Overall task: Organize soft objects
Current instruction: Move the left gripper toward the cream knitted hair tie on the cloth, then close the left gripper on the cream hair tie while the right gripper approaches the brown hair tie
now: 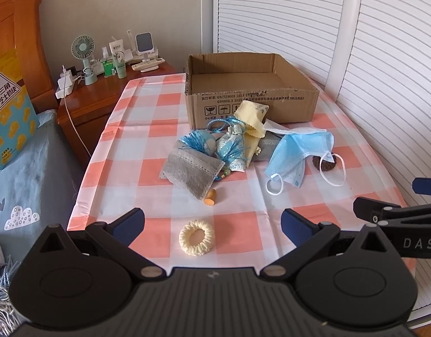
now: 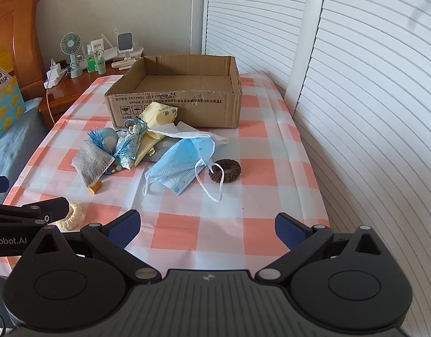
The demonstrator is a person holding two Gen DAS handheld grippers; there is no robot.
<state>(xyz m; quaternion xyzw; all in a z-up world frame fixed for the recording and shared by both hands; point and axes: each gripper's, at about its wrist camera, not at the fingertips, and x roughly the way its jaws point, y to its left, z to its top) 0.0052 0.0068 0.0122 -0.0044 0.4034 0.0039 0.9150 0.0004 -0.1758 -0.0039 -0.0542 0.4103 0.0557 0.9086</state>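
Note:
A cream scrunchie (image 1: 196, 237) lies near the front of the checked tablecloth, just ahead of my open left gripper (image 1: 212, 224). Farther back sits a heap: a grey fabric pouch (image 1: 190, 170), blue tasselled sachets (image 1: 229, 146), a yellow cloth (image 1: 253, 118), a grey block (image 1: 267, 147) and blue face masks (image 1: 299, 154). A brown scrunchie (image 2: 224, 170) rests right of the masks. An empty cardboard box (image 2: 181, 104) stands behind the heap. My right gripper (image 2: 207, 226) is open above the table's front, with nothing between its fingers. The cream scrunchie (image 2: 72, 215) shows at its left.
A small orange piece (image 1: 210, 198) lies by the pouch. A wooden nightstand (image 1: 94, 95) with a fan, bottles and chargers stands at the back left, beside a bed with blue bedding (image 1: 24, 174). White louvred doors (image 2: 370, 98) run along the right side of the table.

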